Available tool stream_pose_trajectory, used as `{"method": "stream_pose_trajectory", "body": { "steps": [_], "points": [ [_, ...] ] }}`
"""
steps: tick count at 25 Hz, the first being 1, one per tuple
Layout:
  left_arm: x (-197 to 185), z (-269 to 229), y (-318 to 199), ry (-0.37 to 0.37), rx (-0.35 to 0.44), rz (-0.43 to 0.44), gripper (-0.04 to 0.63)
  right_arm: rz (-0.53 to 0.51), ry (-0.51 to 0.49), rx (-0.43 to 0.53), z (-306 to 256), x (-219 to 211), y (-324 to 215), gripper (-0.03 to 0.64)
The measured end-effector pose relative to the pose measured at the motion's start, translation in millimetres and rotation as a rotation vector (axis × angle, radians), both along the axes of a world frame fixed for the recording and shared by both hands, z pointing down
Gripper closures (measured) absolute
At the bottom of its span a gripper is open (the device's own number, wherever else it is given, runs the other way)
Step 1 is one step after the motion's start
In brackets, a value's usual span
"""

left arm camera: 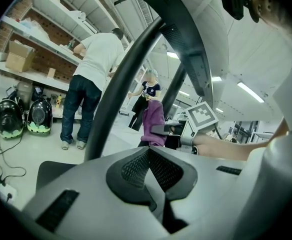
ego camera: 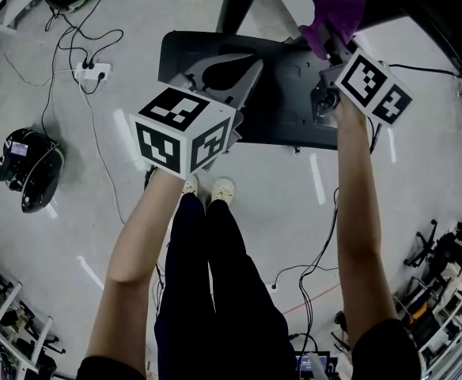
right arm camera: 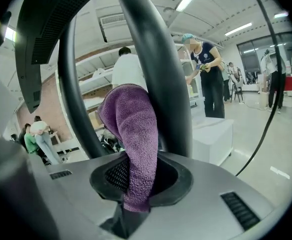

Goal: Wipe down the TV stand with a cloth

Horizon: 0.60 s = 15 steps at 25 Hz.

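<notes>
Right claw (right arm camera: 138, 176) clamped on the purple cloth (right arm camera: 131, 129), up at the TV stand post (right arm camera: 161, 84); can't confirm contact. Left claw (left arm camera: 148, 154) closed, empty, over the stand base (ego camera: 286, 121). I read this as wiping the post. Next: press in, stroke along it.

Cloth (right arm camera: 133, 134) in right tool (right arm camera: 137, 191), beside stand (right arm camera: 162, 84)

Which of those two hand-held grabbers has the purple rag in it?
The right gripper: its jaws are clamped on the purple cloth. The left gripper is shut with nothing between its jaws.
</notes>
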<state>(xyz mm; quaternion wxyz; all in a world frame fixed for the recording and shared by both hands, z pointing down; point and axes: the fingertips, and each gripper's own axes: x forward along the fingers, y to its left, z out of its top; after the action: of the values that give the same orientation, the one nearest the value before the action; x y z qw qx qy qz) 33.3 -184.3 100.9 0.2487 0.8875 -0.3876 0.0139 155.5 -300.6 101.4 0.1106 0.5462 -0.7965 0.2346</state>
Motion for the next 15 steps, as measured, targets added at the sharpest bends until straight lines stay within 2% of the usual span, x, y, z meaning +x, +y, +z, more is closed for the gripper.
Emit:
{"method": "stream_pose_trajectory", "body": {
  "steps": [9, 15],
  "points": [
    [-13.5, 5.7, 6.3, -0.002, -0.004, -0.020, 0.588, 0.037, 0.050, -0.137, 64.2, 8.9, 1.7, 0.528],
    [-10.9, 6.7, 7.1, -0.005, -0.006, -0.015, 0.588, 0.045, 0.060, -0.263, 103.0, 14.1, 6.0, 0.528]
  ]
}}
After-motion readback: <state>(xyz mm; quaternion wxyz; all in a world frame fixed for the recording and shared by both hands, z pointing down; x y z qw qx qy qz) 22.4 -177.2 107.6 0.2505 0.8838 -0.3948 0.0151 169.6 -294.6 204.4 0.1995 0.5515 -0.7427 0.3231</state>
